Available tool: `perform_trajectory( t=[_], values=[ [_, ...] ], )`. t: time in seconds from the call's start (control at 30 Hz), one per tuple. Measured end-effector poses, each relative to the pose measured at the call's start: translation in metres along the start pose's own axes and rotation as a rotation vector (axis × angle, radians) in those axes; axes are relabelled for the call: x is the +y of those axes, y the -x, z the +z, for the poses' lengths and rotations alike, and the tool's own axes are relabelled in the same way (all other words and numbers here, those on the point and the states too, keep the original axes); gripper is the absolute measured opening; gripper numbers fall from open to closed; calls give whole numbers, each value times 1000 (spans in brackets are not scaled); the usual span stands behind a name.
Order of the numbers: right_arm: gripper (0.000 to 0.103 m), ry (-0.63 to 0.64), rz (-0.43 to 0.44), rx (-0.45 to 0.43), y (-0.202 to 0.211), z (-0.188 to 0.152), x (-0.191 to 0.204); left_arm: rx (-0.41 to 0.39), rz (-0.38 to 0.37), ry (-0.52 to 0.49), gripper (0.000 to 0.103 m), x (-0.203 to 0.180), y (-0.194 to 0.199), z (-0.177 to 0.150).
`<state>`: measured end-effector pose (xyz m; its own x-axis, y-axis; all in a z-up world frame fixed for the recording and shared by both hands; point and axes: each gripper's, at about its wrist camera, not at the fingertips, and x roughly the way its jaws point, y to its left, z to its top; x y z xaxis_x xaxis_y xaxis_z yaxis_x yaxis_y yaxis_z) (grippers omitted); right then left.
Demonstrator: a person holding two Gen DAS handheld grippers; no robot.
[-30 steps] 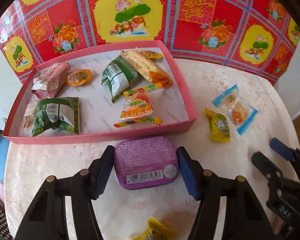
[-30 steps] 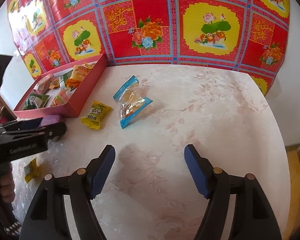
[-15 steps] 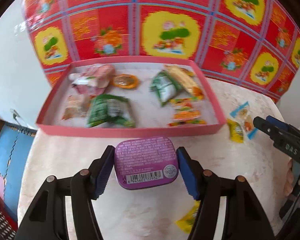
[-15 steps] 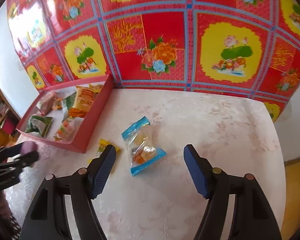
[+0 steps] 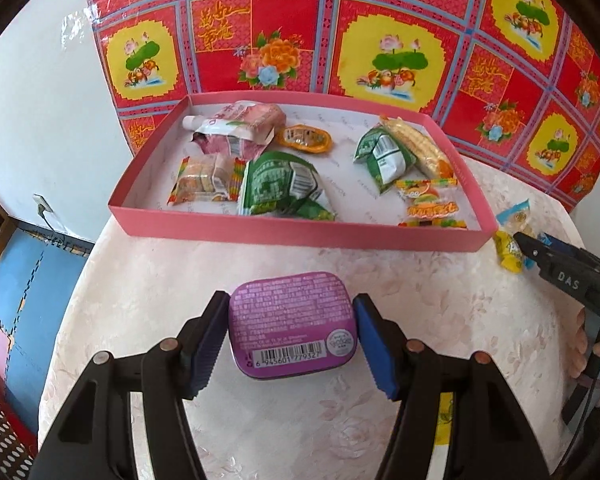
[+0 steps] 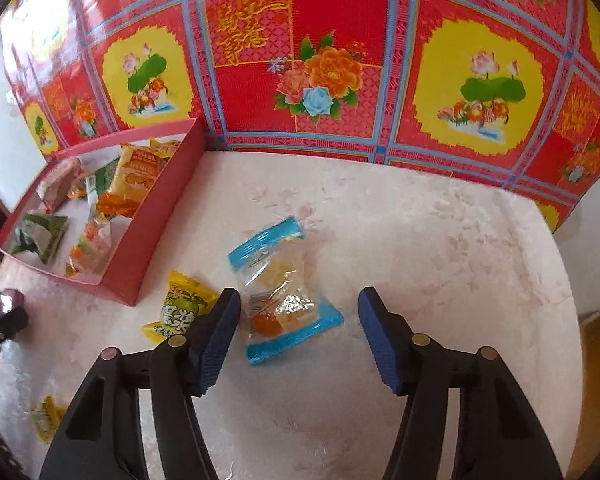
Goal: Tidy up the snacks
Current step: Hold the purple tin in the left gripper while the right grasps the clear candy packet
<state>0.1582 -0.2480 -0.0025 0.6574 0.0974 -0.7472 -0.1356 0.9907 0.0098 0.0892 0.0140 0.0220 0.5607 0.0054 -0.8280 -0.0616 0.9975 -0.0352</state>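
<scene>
My left gripper is shut on a purple tin, barcode side up, above the table in front of the pink tray. Several snack packets lie in that tray. In the right wrist view my right gripper is down over a clear packet with blue ends. Its jaws are closing with the packet between them; the left pad is at the packet's edge and the right pad stands clear of it. A yellow packet lies just left of that gripper, next to the tray's corner.
A red and yellow patterned sheet stands behind the round pale table. Another yellow packet lies near the table's front left edge. A person's hand holds the right gripper at the right of the left wrist view.
My right gripper has come forward over the blue-ended packet and its jaws have narrowed. The left gripper has carried the tin leftward along the tray's front.
</scene>
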Motion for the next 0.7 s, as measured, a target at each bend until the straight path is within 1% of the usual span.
perform_trajectory(
  t=[0.03,0.13,0.3,0.7],
  values=[
    [46,0,11,-2,1,0,1,0,0,2,66,1,0,0],
    [45,1,5,-1,3,-1,3,1,-1,11,66,5,-1,-1],
    [43,-24,17,-2,8,-5,3,3,-2,22,66,8,-2,-3],
    [42,-49,6,-23,37,-20,5,-15,10,29,66,13,2,-2]
  ],
)
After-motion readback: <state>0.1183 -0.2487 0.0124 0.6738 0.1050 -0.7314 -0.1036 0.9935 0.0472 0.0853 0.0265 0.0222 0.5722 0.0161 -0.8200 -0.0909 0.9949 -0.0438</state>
